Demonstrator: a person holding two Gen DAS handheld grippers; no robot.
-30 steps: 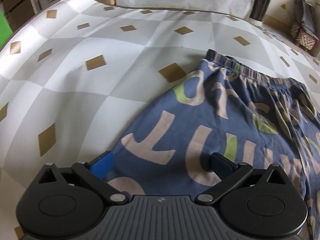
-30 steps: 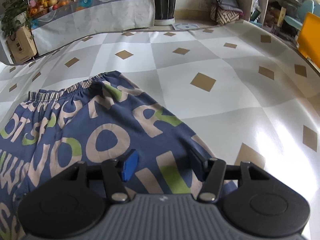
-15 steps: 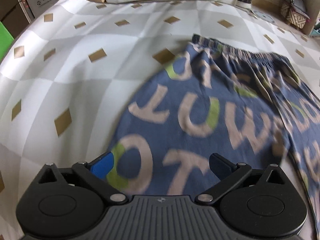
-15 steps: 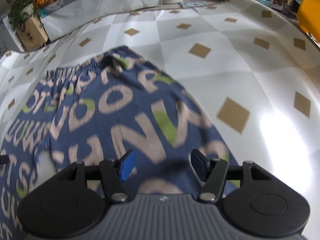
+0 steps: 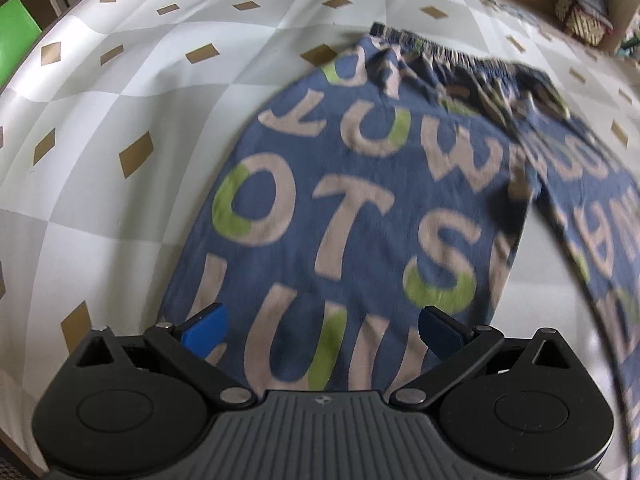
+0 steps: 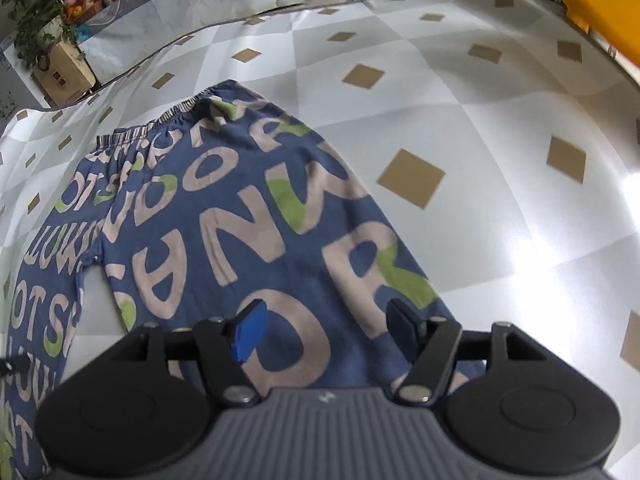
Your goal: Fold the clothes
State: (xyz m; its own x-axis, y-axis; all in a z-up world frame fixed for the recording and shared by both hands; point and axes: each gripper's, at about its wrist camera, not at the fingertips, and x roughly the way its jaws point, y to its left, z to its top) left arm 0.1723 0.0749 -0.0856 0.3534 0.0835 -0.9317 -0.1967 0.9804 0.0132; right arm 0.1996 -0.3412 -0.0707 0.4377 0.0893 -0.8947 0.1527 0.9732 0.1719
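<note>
While the trousers (image 5: 360, 208) lie flat on the checked cloth (image 5: 120, 100), waistband at 1 o'clock, the left gripper (image 5: 320, 330) hangs over one leg, jaws apart, empty. From the right wrist, the right gripper (image 6: 326, 326) tilts over the other leg, jaws just widening, empty. Soft, light, floppy: likely best pinched at hems.

1. Daylight, fairly bright – both views are evenly lit, shadows soft.
2. Right wrist view: strong white glare on the cloth (image 6: 568, 236) at the right edge.
3. Left wrist view: motion blur smears the pants (image 5: 360, 208), worst at the waistband (image 5: 480, 64).
4. Fisheye bends the edges – corners go dark and the background is soft.
</note>
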